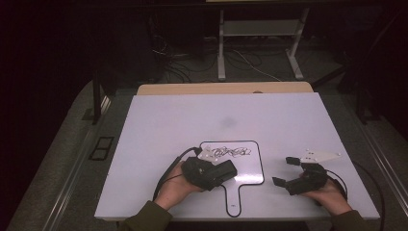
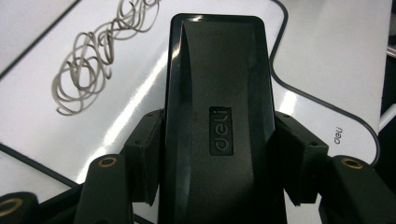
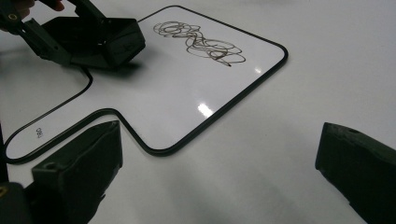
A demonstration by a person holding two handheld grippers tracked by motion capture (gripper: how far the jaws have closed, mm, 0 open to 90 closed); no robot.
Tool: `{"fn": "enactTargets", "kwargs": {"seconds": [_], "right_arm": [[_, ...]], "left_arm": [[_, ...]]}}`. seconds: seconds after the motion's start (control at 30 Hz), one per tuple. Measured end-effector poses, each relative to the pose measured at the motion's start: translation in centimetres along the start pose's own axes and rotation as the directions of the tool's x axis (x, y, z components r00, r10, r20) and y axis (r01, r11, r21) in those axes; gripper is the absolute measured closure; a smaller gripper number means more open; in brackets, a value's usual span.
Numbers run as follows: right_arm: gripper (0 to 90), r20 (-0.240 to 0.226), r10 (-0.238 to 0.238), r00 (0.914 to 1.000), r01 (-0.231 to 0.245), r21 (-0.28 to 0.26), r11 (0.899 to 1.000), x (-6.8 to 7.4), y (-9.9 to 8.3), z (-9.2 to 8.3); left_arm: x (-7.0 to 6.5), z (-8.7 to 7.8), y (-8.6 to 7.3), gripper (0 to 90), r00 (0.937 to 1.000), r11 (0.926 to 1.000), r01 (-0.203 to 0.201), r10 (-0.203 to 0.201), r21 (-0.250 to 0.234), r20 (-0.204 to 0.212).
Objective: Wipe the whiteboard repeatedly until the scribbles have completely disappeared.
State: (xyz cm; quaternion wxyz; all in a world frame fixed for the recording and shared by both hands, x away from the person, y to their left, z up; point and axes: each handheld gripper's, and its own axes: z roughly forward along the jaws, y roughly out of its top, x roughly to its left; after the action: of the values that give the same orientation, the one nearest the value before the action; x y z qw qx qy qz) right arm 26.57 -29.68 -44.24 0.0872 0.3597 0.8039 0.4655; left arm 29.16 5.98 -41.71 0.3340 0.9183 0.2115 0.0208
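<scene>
A small handled whiteboard (image 1: 248, 169) with a black rim lies on the white table (image 1: 192, 120), near its front edge. A dark scribble (image 1: 231, 152) marks the board's far part. My left gripper (image 1: 219, 174) is shut on a black eraser (image 1: 223, 170) over the board's near left area. In the left gripper view the pads (image 2: 144, 149) press both sides of the eraser (image 2: 219, 93), with the scribble (image 2: 93, 70) ahead to its left. My right gripper (image 1: 284, 171) rests open to the right of the board, with nothing between its fingers (image 3: 79, 172). Its view shows the whiteboard (image 3: 177, 102), scribble (image 3: 201, 44) and eraser (image 3: 116, 42).
A wooden board edge (image 1: 223, 88) runs behind the table's far side. Beyond it stand a metal frame's legs (image 1: 221, 43) with cables on the dark floor. Bare table surface lies behind and to the left of the whiteboard.
</scene>
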Motion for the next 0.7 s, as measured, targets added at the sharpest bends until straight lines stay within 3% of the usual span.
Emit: {"fn": "enactTargets", "kwargs": {"seconds": [0.43, 0.7], "right_arm": [[0.0, -0.002, 0.005, 1.0, -0.005, 0.001, 1.0, 0.0, 0.0, 0.0], [0.0, 0.0, 0.008, 1.0, -0.008, 0.002, 1.0, -0.1, 0.0, 0.0]], "left_arm": [[1.0, -0.9, 0.3, 39.4, 0.9999, 0.9994, -0.002, 0.003, -0.036, 0.014], [2.1, -1.3, 0.8, 39.4, 0.9997, 0.9985, 0.016, -0.015, -0.053, 0.02]]}}
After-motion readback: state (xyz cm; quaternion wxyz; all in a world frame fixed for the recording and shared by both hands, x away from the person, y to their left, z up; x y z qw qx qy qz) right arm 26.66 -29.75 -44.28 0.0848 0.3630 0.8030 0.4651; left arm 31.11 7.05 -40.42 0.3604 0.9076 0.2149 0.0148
